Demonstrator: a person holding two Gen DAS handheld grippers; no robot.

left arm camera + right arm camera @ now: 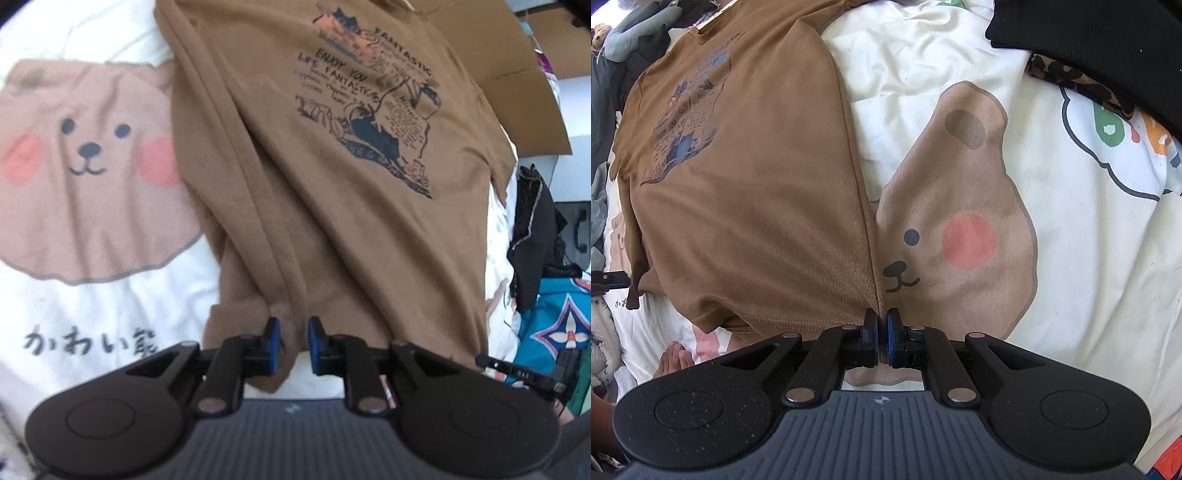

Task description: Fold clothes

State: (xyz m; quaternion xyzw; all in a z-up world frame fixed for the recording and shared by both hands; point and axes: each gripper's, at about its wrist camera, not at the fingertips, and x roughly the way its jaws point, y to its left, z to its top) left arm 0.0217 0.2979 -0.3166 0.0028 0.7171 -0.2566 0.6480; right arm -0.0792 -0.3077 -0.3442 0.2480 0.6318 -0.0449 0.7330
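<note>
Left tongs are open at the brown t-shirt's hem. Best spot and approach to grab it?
Take the brown t-shirt at the hem corner just ahead of the left tongs, coming in low from the hem side. Fabric bunches into a ridge there, giving layers to pinch. The right tongs already clamp the opposite hem corner.

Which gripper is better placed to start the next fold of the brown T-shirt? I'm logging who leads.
Probably the right gripper: it is shut on the brown T-shirt at its hem corner. The left gripper is open, fabric between its fingers, not clamped.
</note>
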